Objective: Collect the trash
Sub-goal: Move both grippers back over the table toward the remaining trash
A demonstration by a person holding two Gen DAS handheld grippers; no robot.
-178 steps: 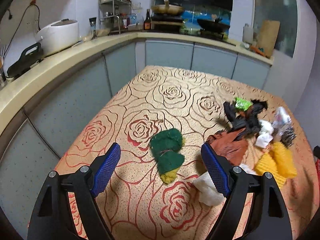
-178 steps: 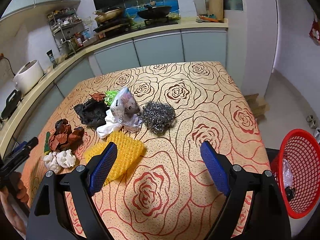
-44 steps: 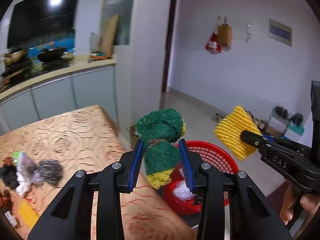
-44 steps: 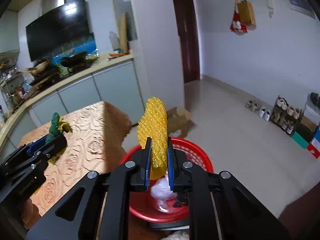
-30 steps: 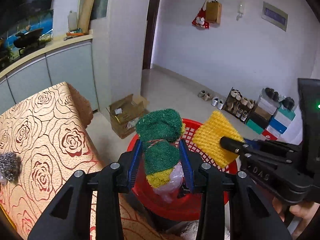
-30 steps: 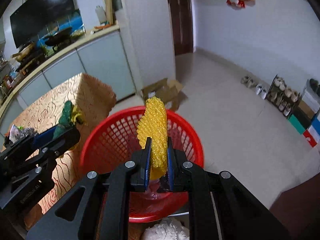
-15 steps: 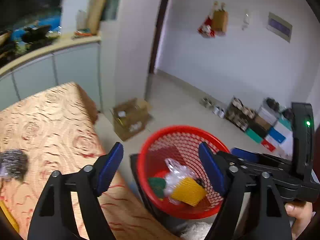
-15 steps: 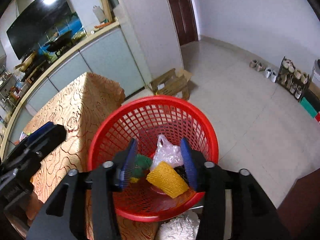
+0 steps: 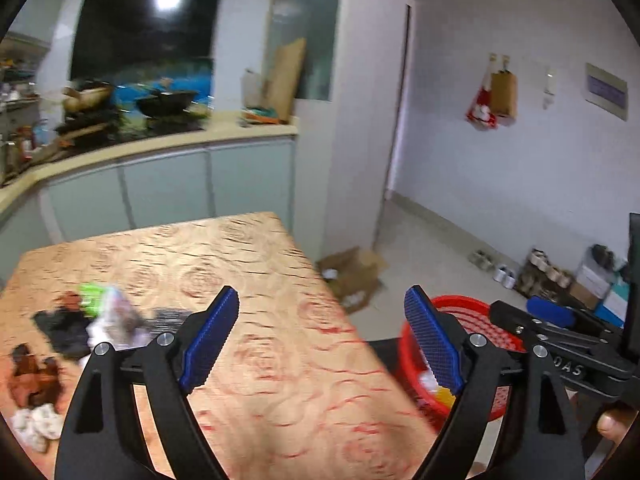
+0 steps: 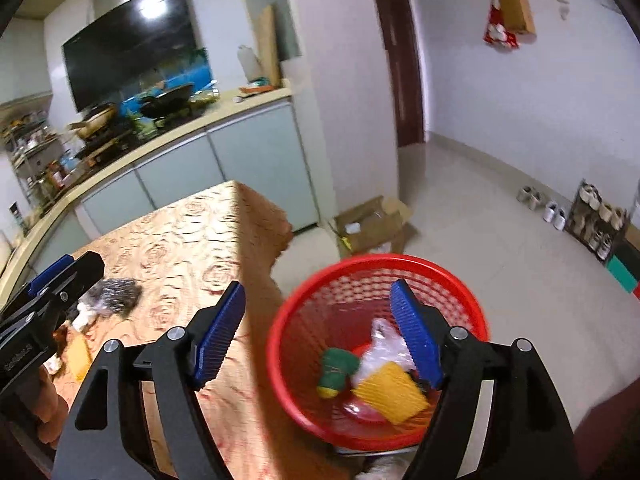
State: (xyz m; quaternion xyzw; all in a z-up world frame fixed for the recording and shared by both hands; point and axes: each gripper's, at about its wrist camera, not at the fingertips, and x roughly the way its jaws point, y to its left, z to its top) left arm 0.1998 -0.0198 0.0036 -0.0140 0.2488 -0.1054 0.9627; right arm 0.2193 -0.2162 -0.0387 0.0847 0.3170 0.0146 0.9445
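Beside the desk (image 9: 280, 360) | left hand-held gripper (image 9: 322, 340) spread, empty, nearer remaining trash pile (image 9: 100, 324) lying to its left | right hand-held gripper (image 10: 318, 330) spread, empty, above red basket (image 10: 472, 304) | green scourer (image 10: 336, 372) and yellow sponge (image 10: 390, 396) inside basket

left view: over the desk (image 9: 280, 360), looks at the kitchen | right view: looks down into the red basket (image 10: 376, 276) | both see desk and basket

The left black two-finger gripper with blue ribbed pads (image 9: 322, 344) gapes wide, empty; the matching right gripper (image 10: 320, 334) likewise, jaws spread, empty.
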